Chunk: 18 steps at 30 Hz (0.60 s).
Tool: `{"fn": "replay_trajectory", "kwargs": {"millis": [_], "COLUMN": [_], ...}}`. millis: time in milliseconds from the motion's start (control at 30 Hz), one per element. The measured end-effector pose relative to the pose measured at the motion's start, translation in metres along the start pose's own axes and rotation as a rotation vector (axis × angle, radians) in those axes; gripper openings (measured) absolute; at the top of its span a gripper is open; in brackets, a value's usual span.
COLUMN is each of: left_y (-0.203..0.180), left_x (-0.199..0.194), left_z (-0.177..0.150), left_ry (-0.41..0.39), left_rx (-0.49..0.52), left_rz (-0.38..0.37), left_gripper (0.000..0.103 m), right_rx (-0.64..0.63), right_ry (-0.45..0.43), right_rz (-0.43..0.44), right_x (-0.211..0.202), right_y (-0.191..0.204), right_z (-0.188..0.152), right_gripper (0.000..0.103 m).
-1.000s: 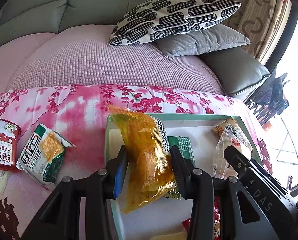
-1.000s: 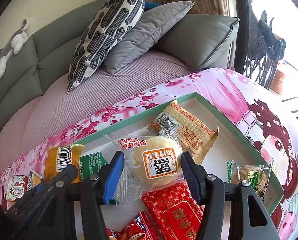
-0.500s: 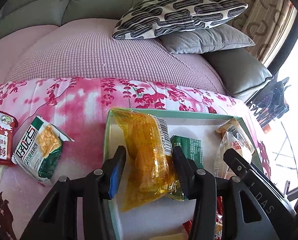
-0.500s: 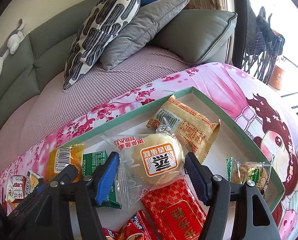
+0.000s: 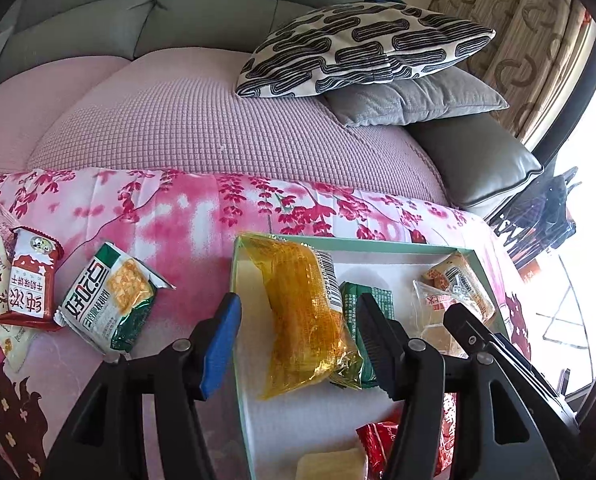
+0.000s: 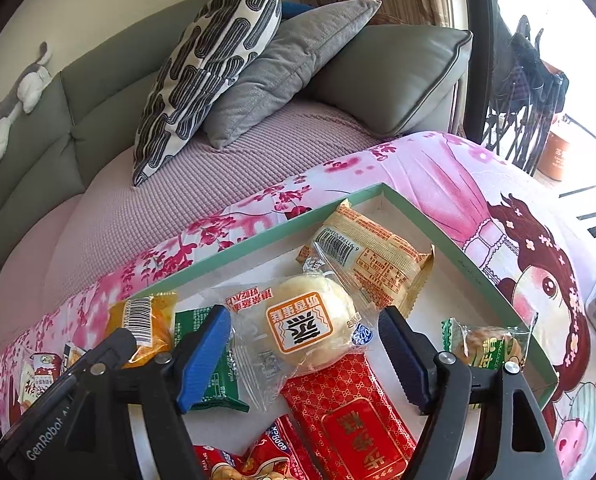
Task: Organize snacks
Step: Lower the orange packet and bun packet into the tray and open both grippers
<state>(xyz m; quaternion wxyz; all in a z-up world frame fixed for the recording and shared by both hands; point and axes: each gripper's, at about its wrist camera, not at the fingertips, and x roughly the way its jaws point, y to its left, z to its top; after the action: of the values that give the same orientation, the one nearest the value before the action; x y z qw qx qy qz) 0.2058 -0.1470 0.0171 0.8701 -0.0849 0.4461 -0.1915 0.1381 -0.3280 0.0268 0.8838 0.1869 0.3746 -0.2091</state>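
Observation:
A mint-green tray (image 5: pixel 353 242) lies on the pink flowered blanket. A yellow snack packet (image 5: pixel 301 316) rests at its left end, between the fingers of my left gripper (image 5: pixel 298 344). Those jaws are opening and the pads stand clear of the packet. In the right wrist view a clear packet with a round bun (image 6: pixel 309 324) lies in the tray (image 6: pixel 457 256) between the fingers of my right gripper (image 6: pixel 303 354). Its jaws are also opening and neither pad touches the wrapper. A green-and-white cracker packet (image 5: pixel 110 304) and a red-and-white packet (image 5: pixel 32 276) lie on the blanket left of the tray.
The tray also holds a green packet (image 5: pixel 371 300), a beige-orange packet (image 6: pixel 373 256), a red packet (image 6: pixel 349 408) and a small green cookie packet (image 6: pixel 485 344). Behind the blanket is a sofa with a patterned pillow (image 5: pixel 361 48) and a grey cushion (image 5: pixel 413 98). A bright window is at the right.
Both grippers' jaws have widened and let go. The yellow packet and the bun packet now lie loose in the tray. The left gripper has drawn back slightly.

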Motion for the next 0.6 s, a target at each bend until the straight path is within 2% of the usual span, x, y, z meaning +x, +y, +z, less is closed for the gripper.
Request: {"fn": "replay_trajectory", "kwargs": {"millis": [167, 267, 600], "left_y": [0.001, 0.003, 0.015], "left_x": [-0.015, -0.019, -0.016], "left_z": [0.003, 0.004, 0.003], "left_ry": [-0.034, -0.047, -0.038], "left_rx": [0.007, 0.011, -0.012], "left_rz": [0.006, 0.038, 0.099], "left_gripper": [0.061, 0.061, 0.062], "right_rx": [-0.012, -0.019, -0.04], "right_ry": [-0.017, -0.018, 0.006], "right_rz": [0.009, 0.008, -0.001], "right_x": [-0.008, -0.009, -0.002], "right_y": [0.003, 0.005, 0.009], "right_z": [0.001, 0.001, -0.002], "right_gripper": [0.08, 0.08, 0.08]}}
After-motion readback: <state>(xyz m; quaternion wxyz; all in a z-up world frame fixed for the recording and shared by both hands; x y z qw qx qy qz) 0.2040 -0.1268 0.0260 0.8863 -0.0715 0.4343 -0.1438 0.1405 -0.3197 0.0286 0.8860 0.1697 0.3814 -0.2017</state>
